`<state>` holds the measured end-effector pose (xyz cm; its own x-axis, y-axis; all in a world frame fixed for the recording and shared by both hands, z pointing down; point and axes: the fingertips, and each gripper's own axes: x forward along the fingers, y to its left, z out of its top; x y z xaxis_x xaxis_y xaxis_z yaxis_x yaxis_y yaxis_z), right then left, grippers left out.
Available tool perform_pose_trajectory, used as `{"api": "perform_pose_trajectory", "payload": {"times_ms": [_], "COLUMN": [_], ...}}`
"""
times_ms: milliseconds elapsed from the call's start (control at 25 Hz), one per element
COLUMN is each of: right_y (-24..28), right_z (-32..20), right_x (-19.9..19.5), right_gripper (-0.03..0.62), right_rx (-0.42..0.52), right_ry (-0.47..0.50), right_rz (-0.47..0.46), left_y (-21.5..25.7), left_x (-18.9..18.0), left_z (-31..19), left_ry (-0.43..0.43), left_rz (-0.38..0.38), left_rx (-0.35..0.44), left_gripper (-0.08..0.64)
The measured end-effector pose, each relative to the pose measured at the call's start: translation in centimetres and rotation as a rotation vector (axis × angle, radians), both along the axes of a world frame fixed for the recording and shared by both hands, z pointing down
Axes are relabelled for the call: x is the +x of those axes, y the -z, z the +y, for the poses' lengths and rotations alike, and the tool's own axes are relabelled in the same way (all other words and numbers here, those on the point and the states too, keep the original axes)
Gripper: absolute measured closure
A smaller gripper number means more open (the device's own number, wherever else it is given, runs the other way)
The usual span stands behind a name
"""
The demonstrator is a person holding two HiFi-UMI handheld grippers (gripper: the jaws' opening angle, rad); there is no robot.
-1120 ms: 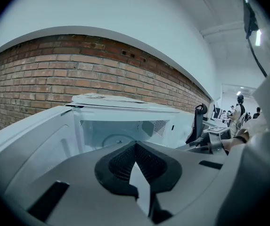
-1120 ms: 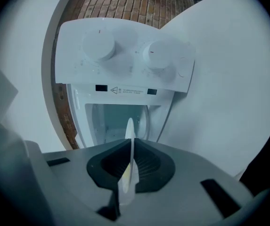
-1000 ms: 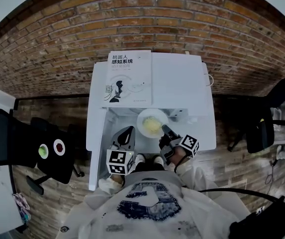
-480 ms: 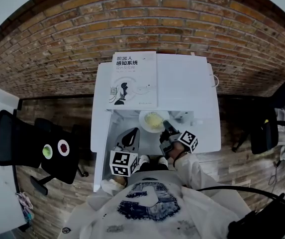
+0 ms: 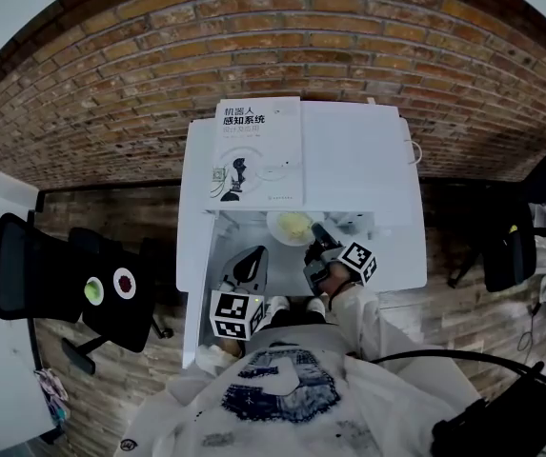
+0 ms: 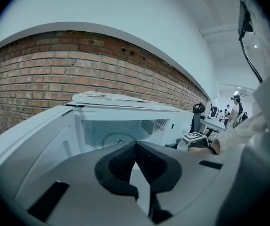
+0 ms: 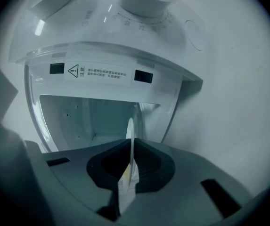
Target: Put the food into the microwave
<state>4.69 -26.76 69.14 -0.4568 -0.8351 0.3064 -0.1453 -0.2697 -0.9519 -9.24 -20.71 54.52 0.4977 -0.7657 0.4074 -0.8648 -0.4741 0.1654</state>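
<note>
Food [image 5: 293, 225], a yellow heap, is sitting on a white plate [image 5: 276, 229] at the mouth of the open microwave [image 5: 349, 160], just below its front edge. Whether the far rim is already crossing inside cannot be told.

Risks:
- The plate is being carried by one edge only, so the weight is hanging off the pinch. Any wrist roll could tip it and slide the food off.
- The far rim could knock the opening frame [image 7: 172, 112] if it goes in too low or skewed.
- A thin rim could slip in the pads.

Jaws:
- Right gripper [image 5: 318, 246] is pinching the plate's near rim, nearly shut on it.
- Left gripper [image 5: 251, 260] is hovering beside the open door [image 5: 196, 255], jaws pressed together, holding nothing and giving no support.
</note>
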Motion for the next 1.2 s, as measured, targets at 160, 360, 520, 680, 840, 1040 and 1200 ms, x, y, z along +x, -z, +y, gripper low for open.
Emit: {"api": "perform_pose_trajectory", "payload": {"times_ms": [160,360,520,680,840,1040,1200], "right_y": [-0.3,-0.8,-0.9,-1.0,-1.5,-1.5,-1.7], "right_z": [-0.7,-1.1,-1.3,-1.7,-1.9,-2.3,-2.7], "right_x": [0.1,-0.2,-0.6,-0.9,-0.9,-0.9,-0.8], "right_gripper": [0.568,0.568,0.568,0.568,0.567,0.566,0.566], "right_rx": [-0.008,-0.015,-0.016,-0.011,-0.02,-0.018,-0.019], "right_ry": [-0.014,-0.012,-0.01,-0.008,-0.015,-0.029,-0.034], "right_rz": [0.009,0.016,0.017,0.037,0.047,0.04,0.041], "left_y": [-0.1,-0.2,-0.3,-0.5,-0.7,-0.6,-0.8], "left_x": [-0.1,-0.4,-0.5,-0.5,-0.7,-0.8,-0.6], "left_z": [0.1,0.4,0.6,1.0,1.3,1.4,1.6], "left_ry": [0.001,0.006,0.004,0.001,0.002,-0.004,-0.014], "left_rz": [0.0,-0.001,-0.005,-0.008,-0.012,-0.016,-0.021], "left_rx": [-0.006,-0.01,-0.012,-0.019,-0.029,-0.028,-0.035], "left_gripper": [0.552,0.552,0.552,0.552,0.552,0.552,0.552]}}
